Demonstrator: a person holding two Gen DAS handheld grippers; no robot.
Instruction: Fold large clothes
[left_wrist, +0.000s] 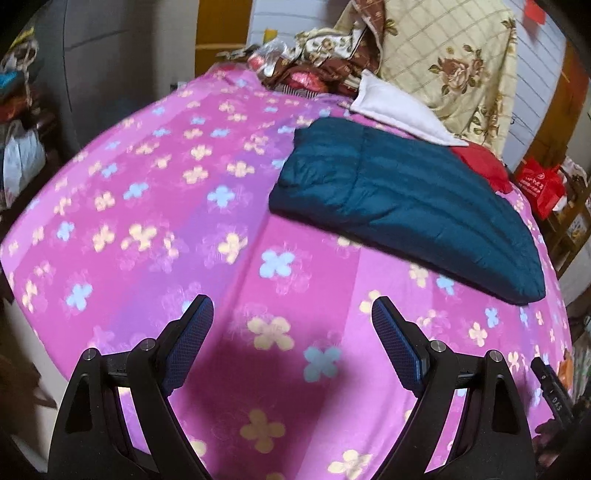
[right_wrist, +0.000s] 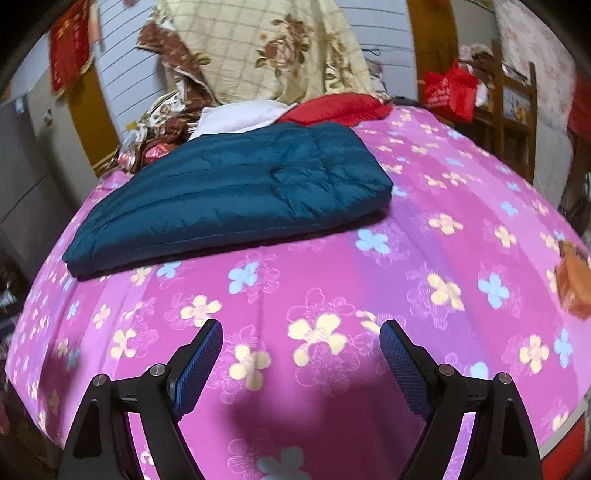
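A dark teal quilted jacket (left_wrist: 402, 199) lies folded into a flat bundle on the pink flowered bed sheet (left_wrist: 184, 206). It shows at the upper right of the left wrist view and at the upper left of the right wrist view (right_wrist: 236, 195). My left gripper (left_wrist: 291, 314) is open and empty above the sheet (right_wrist: 443, 229), well short of the jacket. My right gripper (right_wrist: 301, 338) is open and empty too, also short of the jacket's near edge.
A white cloth (left_wrist: 399, 110) and a red garment (left_wrist: 484, 162) lie behind the jacket. A cream rose-print quilt (right_wrist: 273, 48) is heaped at the bed's head. A red bag (right_wrist: 450, 92) hangs on a wooden chair. An orange-brown box (right_wrist: 572, 284) sits at the bed's right edge.
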